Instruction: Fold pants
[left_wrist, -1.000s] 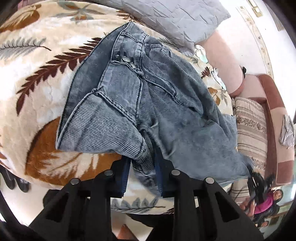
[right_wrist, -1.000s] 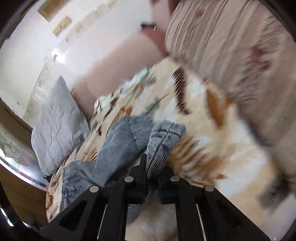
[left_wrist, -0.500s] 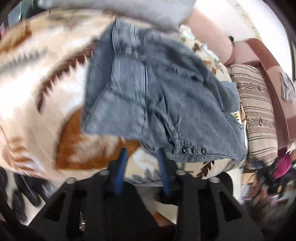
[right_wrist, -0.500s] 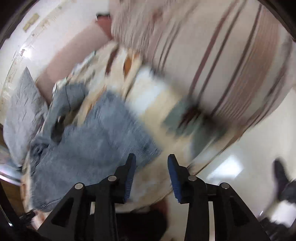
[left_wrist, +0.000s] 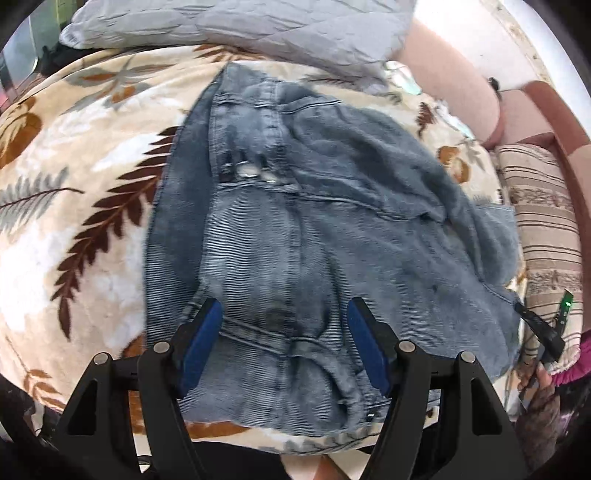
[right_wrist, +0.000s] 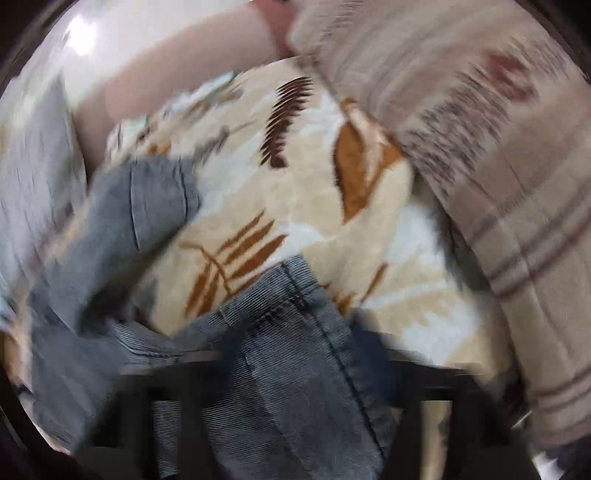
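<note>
On the bed: faded blue-grey corduroy pants (left_wrist: 314, 236) lie bunched on a cream fleece blanket with brown fern leaves (left_wrist: 74, 206).
Behind: a grey quilted pillow (left_wrist: 258, 26) touches the blanket's far edge.
Beside: a striped beige cushion (right_wrist: 498, 166) borders the blanket.
Left gripper (left_wrist: 284, 343): blue pads apart and opening, above the waistband end, pressing on nothing.
Right gripper (right_wrist: 295, 369): blurred; jaws closing with a pant-leg hem between them; whether they clamp it, I cannot tell.
</note>
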